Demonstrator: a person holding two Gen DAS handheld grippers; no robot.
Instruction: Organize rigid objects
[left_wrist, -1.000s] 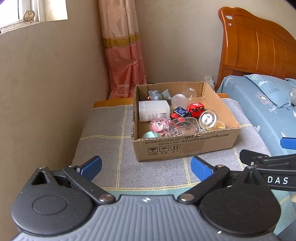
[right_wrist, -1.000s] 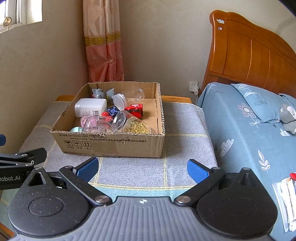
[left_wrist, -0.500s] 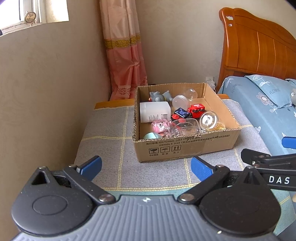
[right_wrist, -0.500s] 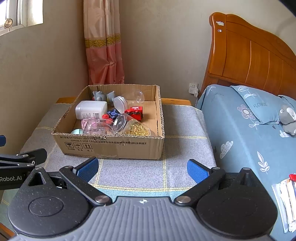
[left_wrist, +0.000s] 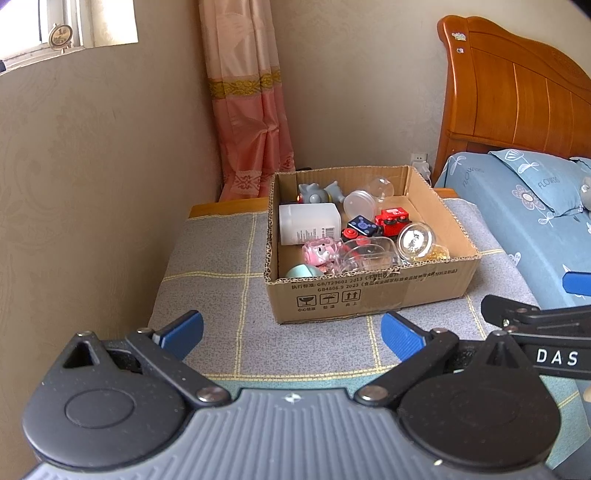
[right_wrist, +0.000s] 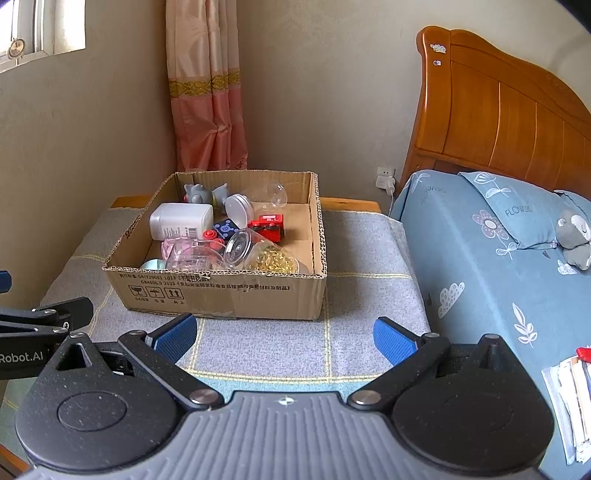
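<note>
Cardboard box (left_wrist: 369, 291) of jumbled toys and jars sits on the grey plaid cloth (left_wrist: 221, 258), at twelve o'clock from both tongs, long axis crosswise. Left gripper (left_wrist: 291, 332) and right gripper (right_wrist: 284, 332) hover spread and empty, about equally near; the white bottle (left_wrist: 308, 224) lies toward the left one.

Your left tool (left_wrist: 291, 334) and right tool (right_wrist: 284, 332) are black with blue pads. You see a brown box (left_wrist: 369, 291) with black print on a gray cloth (left_wrist: 218, 258) with yellow lines. In the box are a white bottle (left_wrist: 308, 223), a red car (left_wrist: 393, 220), a pink toy (left_wrist: 320, 251) and a clear jar (right_wrist: 242, 251) of gold bits. The curtain (left_wrist: 251, 110) is pink with a gold band. The bed (right_wrist: 498, 266) is blue with white flowers.
</note>
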